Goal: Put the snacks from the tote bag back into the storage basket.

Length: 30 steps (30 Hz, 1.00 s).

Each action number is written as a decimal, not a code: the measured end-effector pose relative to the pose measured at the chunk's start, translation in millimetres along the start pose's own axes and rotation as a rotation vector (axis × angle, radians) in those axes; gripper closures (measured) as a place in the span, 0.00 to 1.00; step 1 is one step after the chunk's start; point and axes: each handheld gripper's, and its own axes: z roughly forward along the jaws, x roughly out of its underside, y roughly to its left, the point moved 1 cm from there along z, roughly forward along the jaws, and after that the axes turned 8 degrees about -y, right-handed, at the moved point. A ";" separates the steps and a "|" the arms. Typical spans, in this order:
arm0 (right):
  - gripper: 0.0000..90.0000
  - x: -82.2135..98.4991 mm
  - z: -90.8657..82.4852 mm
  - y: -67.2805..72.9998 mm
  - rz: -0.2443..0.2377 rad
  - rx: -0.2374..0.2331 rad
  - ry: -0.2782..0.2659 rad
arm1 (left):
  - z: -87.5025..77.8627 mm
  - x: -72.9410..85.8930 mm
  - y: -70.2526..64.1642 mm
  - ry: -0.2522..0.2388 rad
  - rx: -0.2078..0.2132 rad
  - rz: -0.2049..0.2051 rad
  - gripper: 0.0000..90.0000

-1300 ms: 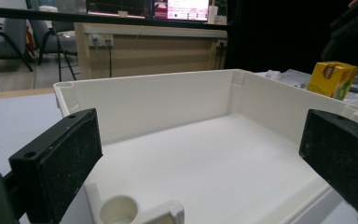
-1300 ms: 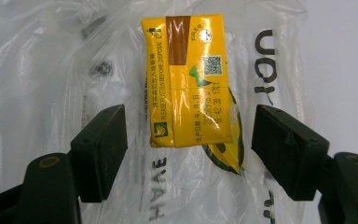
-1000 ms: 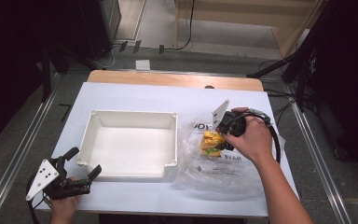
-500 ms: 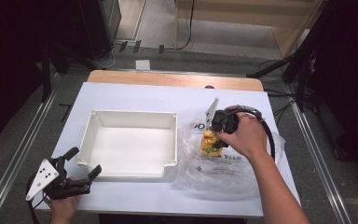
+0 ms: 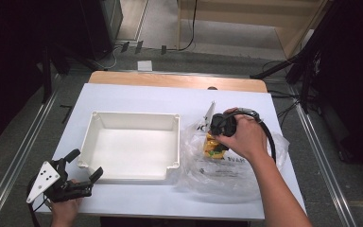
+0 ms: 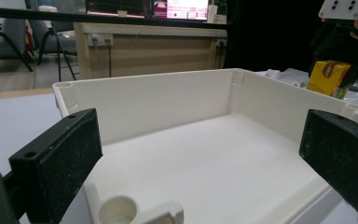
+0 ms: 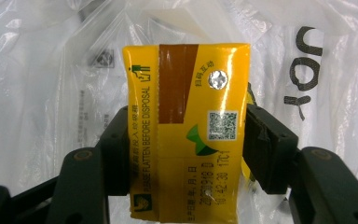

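- The yellow drink carton [image 7: 186,126] sits between the pads of the right claw [image 7: 186,154], which has just been closing and now pinches it on both narrow sides; the printed face with the foil straw hole and the square code faces the camera on that claw.
- In the high view the carton [image 5: 212,142] is over the clear plastic bag [image 5: 227,170], at the right of the desk [image 5: 137,94], with the person's right hand [image 5: 243,137] wrapped over the right claw [image 5: 216,140].
- The bag lies crumpled and flat, with black print on it, just beside the right wall of the white tray [image 5: 132,116].
- The tray is a shallow white rectangular box with round posts at its corners, near the middle of the desk.
- The left claw [image 5: 82,166] rests at the tray's near left corner, held by the left hand [image 5: 65,209]; its pads stand spread wide with nothing between them, aimed across the tray [image 6: 144,93].
- From the left claw's camera the carton [image 6: 328,77] shows beyond the tray's far right corner.
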 end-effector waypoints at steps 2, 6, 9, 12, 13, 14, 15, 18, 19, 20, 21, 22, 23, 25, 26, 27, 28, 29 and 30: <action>0.54 -0.3 1.1 0.1 -0.005 -0.006 -0.007 | 0.1 0.0 0.0 0.000 -0.001 0.000 0.00; 0.55 -1.2 0.8 1.6 -0.011 -0.001 0.000 | 0.1 0.0 0.0 0.001 0.000 0.003 0.00; 0.57 -1.2 0.0 2.9 -0.011 0.008 -0.001 | 0.2 0.1 -0.3 0.000 0.000 0.002 0.00; 0.57 -2.2 -0.5 4.5 -0.009 0.021 0.004 | 0.3 0.0 -0.3 0.001 -0.001 0.002 0.00; 0.57 -3.1 -0.2 2.5 -0.030 0.027 -0.006 | 0.3 0.1 -0.4 0.001 -0.001 0.003 0.00; 0.57 -3.1 -0.2 2.5 -0.030 0.027 -0.006 | 0.3 0.1 -0.4 0.001 -0.001 0.003 0.00; 0.57 -3.0 -0.7 3.4 -0.016 0.022 0.001 | 0.3 0.1 -0.4 0.001 -0.001 0.003 0.00; 0.58 -3.9 -1.3 3.1 -0.018 0.022 -0.001 | 0.2 0.0 -0.2 0.000 0.000 0.002 0.00; 0.58 -4.6 -1.5 3.0 -0.021 0.020 -0.001 | 0.1 0.0 -0.1 0.000 -0.001 0.001 0.00; 0.58 -6.0 -3.6 3.8 -0.010 0.014 0.011 | 0.1 0.0 -0.1 0.000 -0.001 0.000 0.00; 0.58 -6.7 -4.0 3.2 -0.018 0.014 0.005 | 0.0 0.0 -0.1 -0.001 -0.001 -0.001 0.00; 0.58 -6.7 -4.0 3.2 -0.018 0.014 0.005 | 0.0 0.0 -0.1 -0.001 -0.001 -0.001 0.00; 0.58 -8.3 -6.6 3.2 -0.021 0.017 0.009 | -0.1 0.0 0.0 -0.001 -0.001 -0.001 0.00; 0.58 -8.8 -7.5 3.2 -0.021 0.017 0.010 | -0.1 -0.1 0.0 -0.003 0.000 -0.002 0.00; 0.58 -10.5 -11.2 3.2 -0.022 0.015 0.012 | -0.3 -0.1 0.3 -0.003 0.000 -0.003 0.00; 0.58 -11.2 -12.6 2.7 -0.028 0.019 0.009 | -0.3 -0.1 0.4 -0.005 0.000 -0.005 0.00; 0.58 -11.9 -15.0 3.1 -0.023 0.016 0.013 | -0.4 -0.1 0.5 -0.004 -0.001 -0.006 0.00; 0.58 -12.7 -17.1 3.4 -0.018 0.017 0.015 | -0.4 -0.1 0.5 -0.004 -0.001 -0.006 0.00; 0.58 -13.7 -18.9 3.0 -0.024 0.023 0.009 | -0.4 -0.2 0.6 -0.005 -0.001 -0.006 0.00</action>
